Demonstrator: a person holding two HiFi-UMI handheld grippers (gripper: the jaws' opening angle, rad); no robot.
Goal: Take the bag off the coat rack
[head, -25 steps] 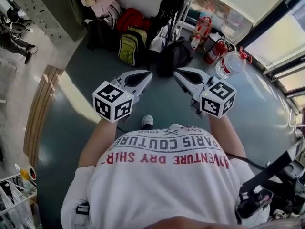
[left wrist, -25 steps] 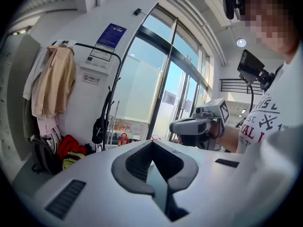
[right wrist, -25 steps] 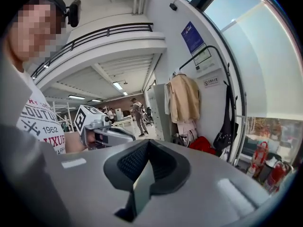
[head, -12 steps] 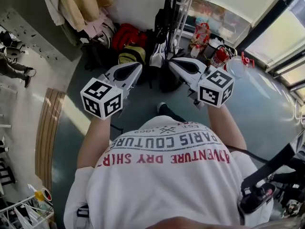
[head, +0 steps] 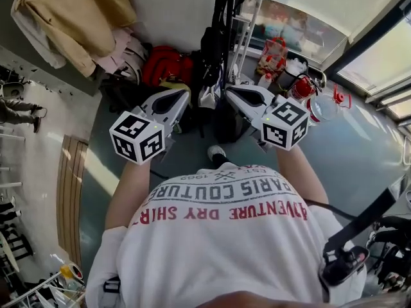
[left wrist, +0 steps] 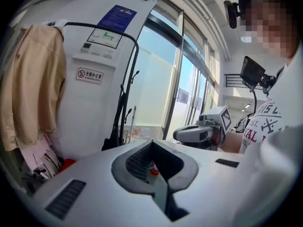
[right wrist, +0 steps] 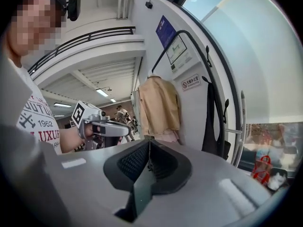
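Left gripper: jaws closed, empty. Right gripper: tips together, empty. Side by side, clear gap between them.
Bag: black, hanging on rack, straight ahead of both grippers, well apart from tips.
Coat ahead-left of left gripper.
Floor bags below tips crowd rack foot.
Open floor right of right gripper.

On the grey floor sit a red backpack and a fire extinguisher.
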